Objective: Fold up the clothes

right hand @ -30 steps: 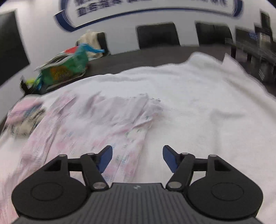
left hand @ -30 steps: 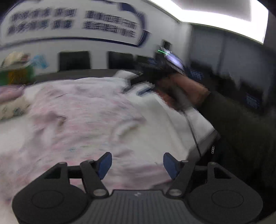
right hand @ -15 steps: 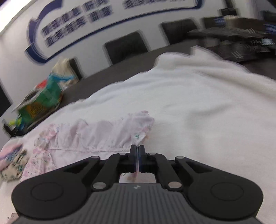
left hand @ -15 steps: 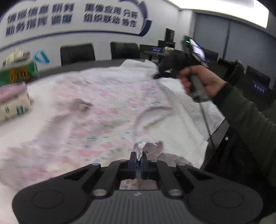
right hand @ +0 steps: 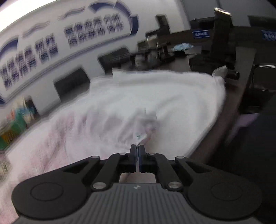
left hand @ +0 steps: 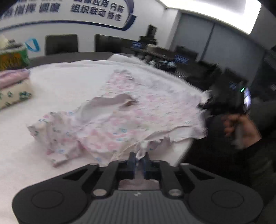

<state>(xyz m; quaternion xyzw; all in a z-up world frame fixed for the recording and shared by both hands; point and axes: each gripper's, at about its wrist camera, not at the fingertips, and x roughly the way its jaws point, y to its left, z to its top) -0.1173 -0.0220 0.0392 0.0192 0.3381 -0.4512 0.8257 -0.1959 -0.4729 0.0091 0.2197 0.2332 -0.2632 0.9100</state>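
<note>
Over the table, both grippers pinch the garment [left hand: 131, 117].

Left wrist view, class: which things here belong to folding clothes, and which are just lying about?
Job in hand:
pink printed garment
left gripper, shut on its hem
right gripper, pinching another edge
white cover

Lying about:
folded clothes pile
green packet
black chairs

White cloth [left hand: 65, 81] spread over a dark table [left hand: 72, 56]. Folded stack [left hand: 12, 89] at left, green packet [left hand: 12, 56] just behind. Black chairs [left hand: 61, 44] along a white wall with blue lettering [left hand: 96, 10]. Desks with blue signs [right hand: 201, 33] at far right.
</note>
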